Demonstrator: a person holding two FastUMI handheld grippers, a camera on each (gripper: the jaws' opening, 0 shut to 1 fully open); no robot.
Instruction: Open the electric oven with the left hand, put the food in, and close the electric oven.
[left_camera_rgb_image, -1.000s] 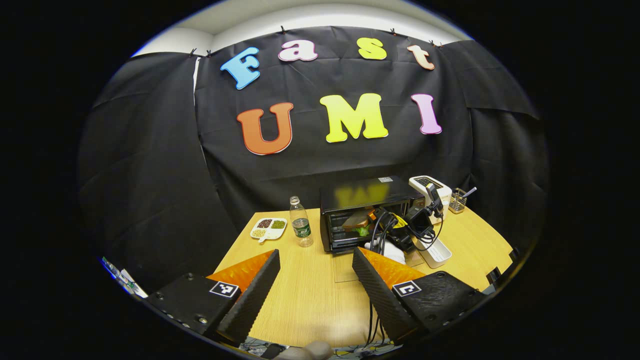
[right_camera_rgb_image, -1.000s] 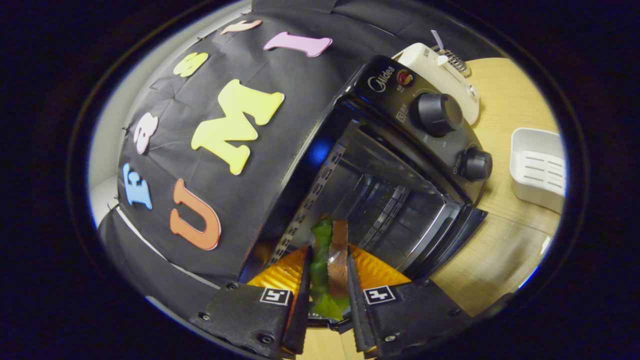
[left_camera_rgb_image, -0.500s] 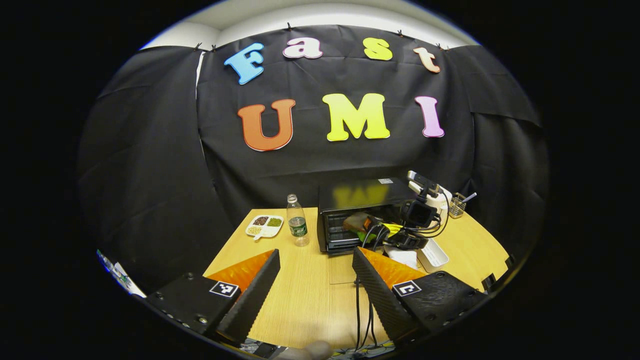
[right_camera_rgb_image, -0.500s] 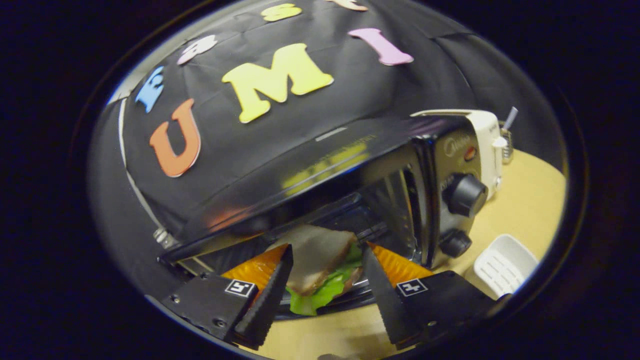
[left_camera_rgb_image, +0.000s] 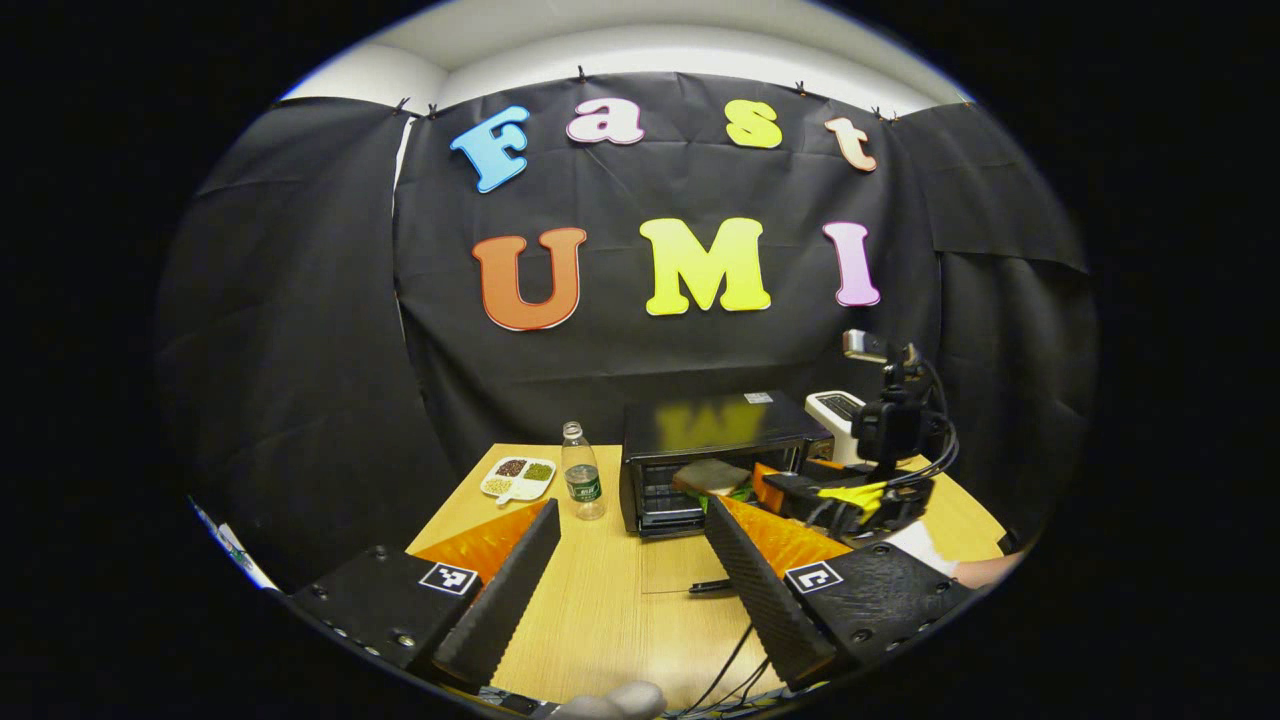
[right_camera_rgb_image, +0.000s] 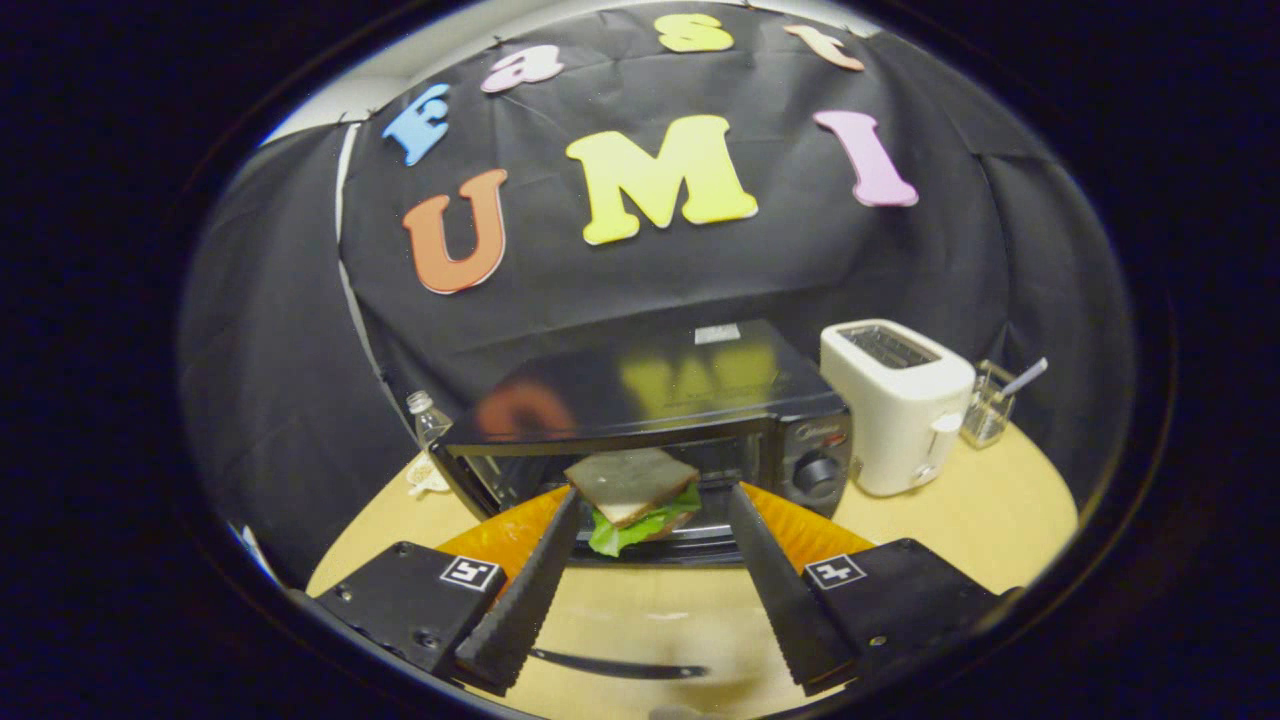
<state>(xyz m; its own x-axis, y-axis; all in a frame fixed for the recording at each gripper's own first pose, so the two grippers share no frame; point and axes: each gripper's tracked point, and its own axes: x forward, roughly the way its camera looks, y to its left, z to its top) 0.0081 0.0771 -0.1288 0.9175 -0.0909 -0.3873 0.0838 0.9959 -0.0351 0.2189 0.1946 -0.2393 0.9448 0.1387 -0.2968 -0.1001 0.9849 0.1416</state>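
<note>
Right gripper (right_camera_rgb_image: 650, 520) has rolled from a sideways tilt to level, backed away from the electric oven (right_camera_rgb_image: 660, 430) and risen. Its fingers, earlier clamped on the sandwich (right_camera_rgb_image: 632, 497), now stand spread. Sandwich went from edge-on to flat, at the oven mouth, 12 o'clock of the fingertips.

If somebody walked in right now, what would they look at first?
Probably the sandwich with green lettuce, sitting at the open front of the black electric oven in the middle of the wooden table. The right gripper is open with its fingers on either side of the sandwich. Next they would spot the white toaster just right of the oven.
</note>
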